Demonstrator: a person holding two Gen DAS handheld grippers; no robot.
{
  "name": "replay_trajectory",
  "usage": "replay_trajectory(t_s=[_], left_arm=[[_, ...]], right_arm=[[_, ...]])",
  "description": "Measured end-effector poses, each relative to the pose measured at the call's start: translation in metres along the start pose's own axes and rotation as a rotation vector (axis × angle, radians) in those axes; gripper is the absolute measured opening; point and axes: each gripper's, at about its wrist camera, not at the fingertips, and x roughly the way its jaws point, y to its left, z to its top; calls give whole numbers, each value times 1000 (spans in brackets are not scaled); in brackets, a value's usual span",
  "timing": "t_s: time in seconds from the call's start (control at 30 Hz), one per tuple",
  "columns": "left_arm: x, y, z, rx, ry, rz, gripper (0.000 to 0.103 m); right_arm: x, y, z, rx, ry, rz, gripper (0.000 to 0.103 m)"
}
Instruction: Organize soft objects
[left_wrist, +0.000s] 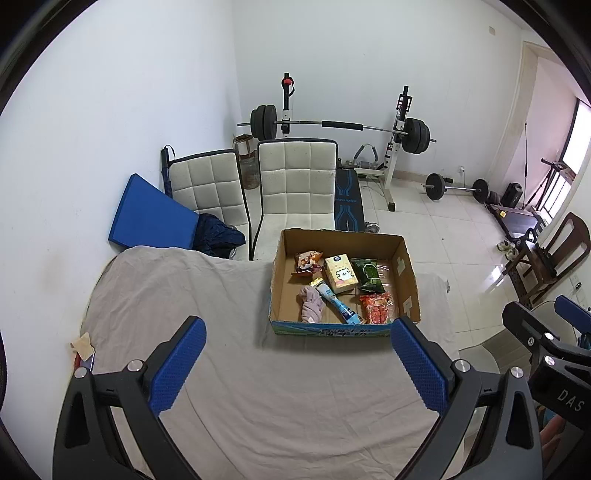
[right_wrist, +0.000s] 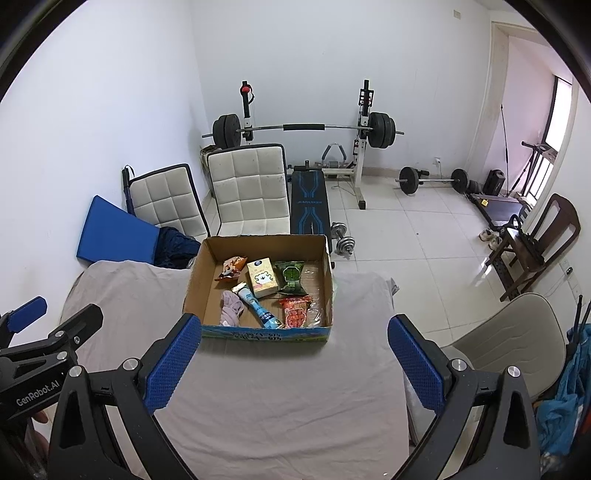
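An open cardboard box (left_wrist: 280, 280) (right_wrist: 194, 284) stands at the far side of a table covered in grey cloth (left_wrist: 184, 295) (right_wrist: 277, 387). In it lie a pink cloth (left_wrist: 310, 304) (right_wrist: 231, 306), a blue tube (left_wrist: 338, 302) (right_wrist: 258, 306), a cream tissue pack (left_wrist: 340, 274) (right_wrist: 261, 277), a green packet (left_wrist: 367, 275) (right_wrist: 291, 277), a red packet (left_wrist: 376, 308) (right_wrist: 294, 312) and an orange snack bag (left_wrist: 307, 263) (right_wrist: 231, 269). My left gripper (left_wrist: 297, 363) is open and empty, short of the box. My right gripper (right_wrist: 293, 363) is open and empty, also short of the box.
Two white padded chairs (left_wrist: 295, 184) (right_wrist: 251, 188) stand behind the table. A blue mat (left_wrist: 147, 218) leans on the wall. A barbell rack (left_wrist: 340, 125), bench and dumbbells (right_wrist: 343, 236) sit on the tiled floor. A beige chair (right_wrist: 509, 339) stands right of the table. A paper scrap (left_wrist: 83, 345) lies at the table's left edge.
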Motion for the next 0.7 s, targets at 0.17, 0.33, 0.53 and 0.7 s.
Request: replay_trajectory(t_s=[0.17,0.33,0.53,0.7], left_arm=[[-2,-1,1,3,2,-2,103],[-1,-1,1,6,1,-1,103],[-1,-2,1,5,2,-2,103],[-2,-2,1,5,0,-4,103]], right_arm=[[-1,-1,1,1,-1,-2,103],[-1,-1,1,2,-1,-4,103],[-2,-2,0,2,-4,-5,103],[-2,-2,0,3,-4,-5,103]])
